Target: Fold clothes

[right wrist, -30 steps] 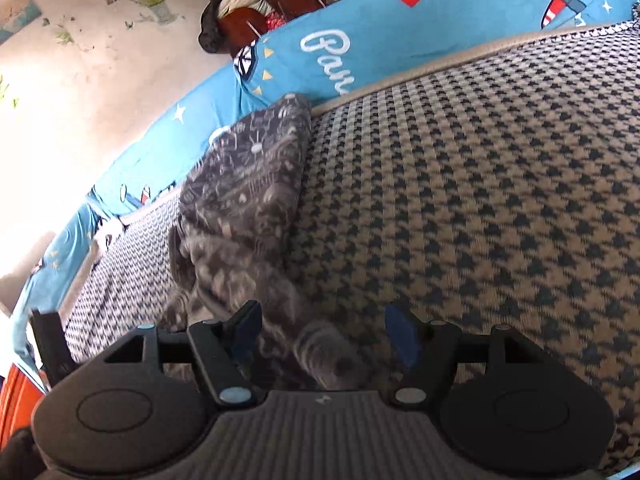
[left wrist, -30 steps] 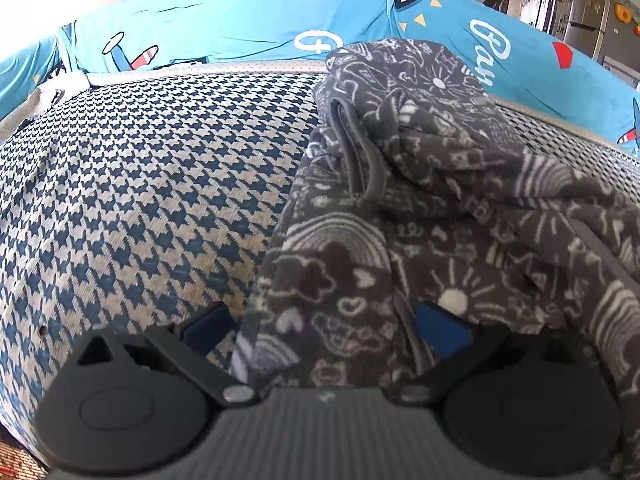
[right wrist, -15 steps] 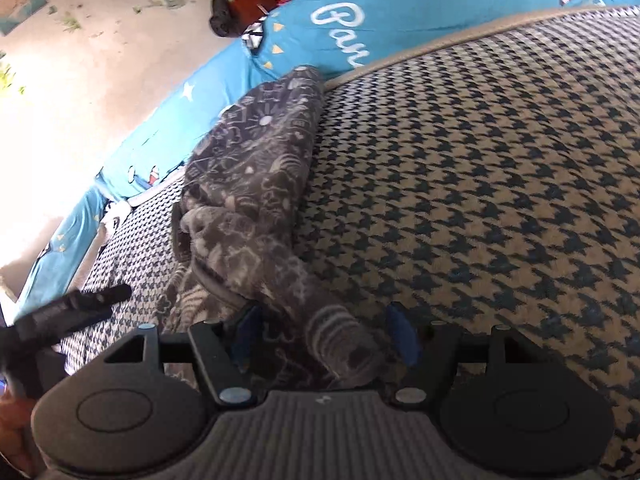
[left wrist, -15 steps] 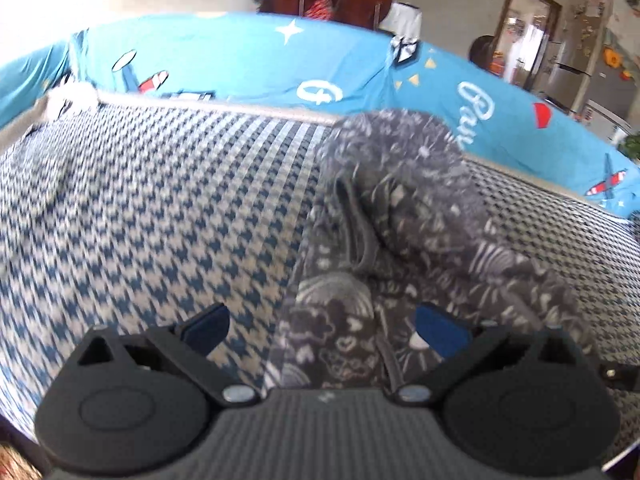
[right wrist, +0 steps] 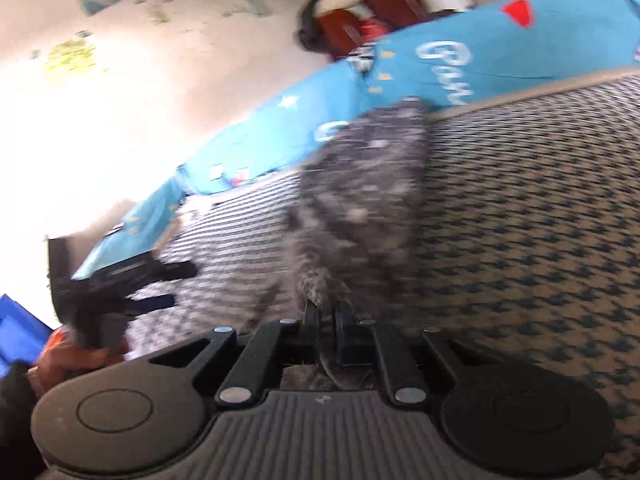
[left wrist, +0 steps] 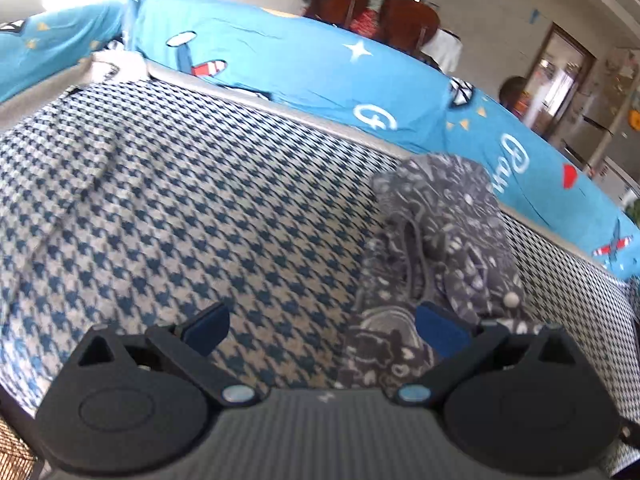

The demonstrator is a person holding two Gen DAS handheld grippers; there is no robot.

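Houndstooth bed (left wrist: 208, 216): right gripper (right wrist: 328, 318) clamps grey garment (right wrist: 360, 184); left gripper (left wrist: 322, 322) wide, garment alongside.

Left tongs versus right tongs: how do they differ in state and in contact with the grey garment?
The left tongs are wide open; the right tongs are shut on the grey patterned garment. The left ones grip nothing, their blue pads apart over its edge. Both point across the houndstooth cover.
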